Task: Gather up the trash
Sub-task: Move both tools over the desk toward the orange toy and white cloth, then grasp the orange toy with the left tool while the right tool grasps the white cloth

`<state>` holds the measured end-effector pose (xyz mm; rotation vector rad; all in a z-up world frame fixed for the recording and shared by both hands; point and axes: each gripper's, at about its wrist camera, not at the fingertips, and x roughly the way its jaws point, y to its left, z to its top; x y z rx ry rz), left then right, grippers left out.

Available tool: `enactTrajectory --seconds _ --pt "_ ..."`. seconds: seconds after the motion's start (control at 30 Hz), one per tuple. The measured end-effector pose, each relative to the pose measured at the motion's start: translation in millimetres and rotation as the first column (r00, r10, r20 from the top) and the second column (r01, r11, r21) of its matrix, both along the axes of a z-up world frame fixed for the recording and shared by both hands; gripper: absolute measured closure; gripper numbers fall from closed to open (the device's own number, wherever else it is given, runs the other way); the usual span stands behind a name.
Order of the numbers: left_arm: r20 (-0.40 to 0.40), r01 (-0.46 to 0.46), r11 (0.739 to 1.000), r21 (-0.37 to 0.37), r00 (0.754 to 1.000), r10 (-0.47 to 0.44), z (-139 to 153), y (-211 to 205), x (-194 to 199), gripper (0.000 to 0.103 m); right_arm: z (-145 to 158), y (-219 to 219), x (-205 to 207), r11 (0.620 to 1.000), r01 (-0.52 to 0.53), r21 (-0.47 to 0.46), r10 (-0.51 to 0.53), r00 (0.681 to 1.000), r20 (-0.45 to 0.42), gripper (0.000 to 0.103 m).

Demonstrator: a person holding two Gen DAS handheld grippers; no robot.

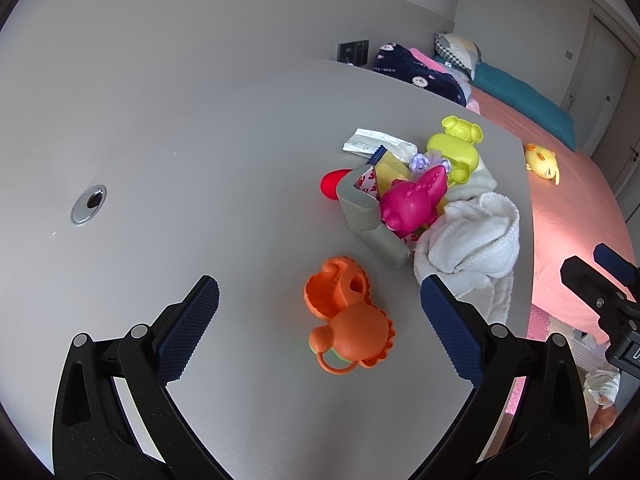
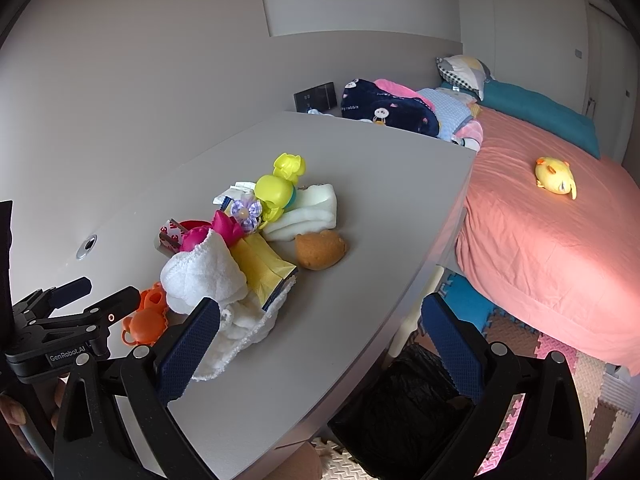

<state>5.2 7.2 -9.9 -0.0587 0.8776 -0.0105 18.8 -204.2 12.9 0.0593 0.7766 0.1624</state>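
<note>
On the grey table (image 1: pixel 200 160) I see the trash pile (image 2: pixel 256 240) of toys, cloths and paper just ahead of my right tongs (image 2: pixel 320 344), which gape wide and empty. My left tongs (image 1: pixel 320 328), equally wide, straddle an orange toy (image 1: pixel 344 320); a white towel (image 1: pixel 468 244) fronts the pile

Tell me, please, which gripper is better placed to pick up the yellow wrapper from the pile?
Probably the right gripper: it hangs open just short of the yellow wrapper. From the left gripper, the orange toy and white towel lie in the way.
</note>
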Motion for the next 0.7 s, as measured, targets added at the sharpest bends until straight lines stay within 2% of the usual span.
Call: enactTrajectory --seconds 0.57,0.7 --pt "-0.028 -0.002 1.0 0.014 1.0 0.002 -8.0 -3.5 4.3 0.006 -1.4 0.4 -3.1 1.0 0.009 -0.006 -0.009 1.0 0.005 0.003" --pt "-0.048 -0.007 0.999 0.036 0.999 0.009 -13.9 -4.4 9.0 0.006 -1.2 -8.2 -0.1 1.0 0.016 0.016 -0.016 1.0 0.005 0.003"
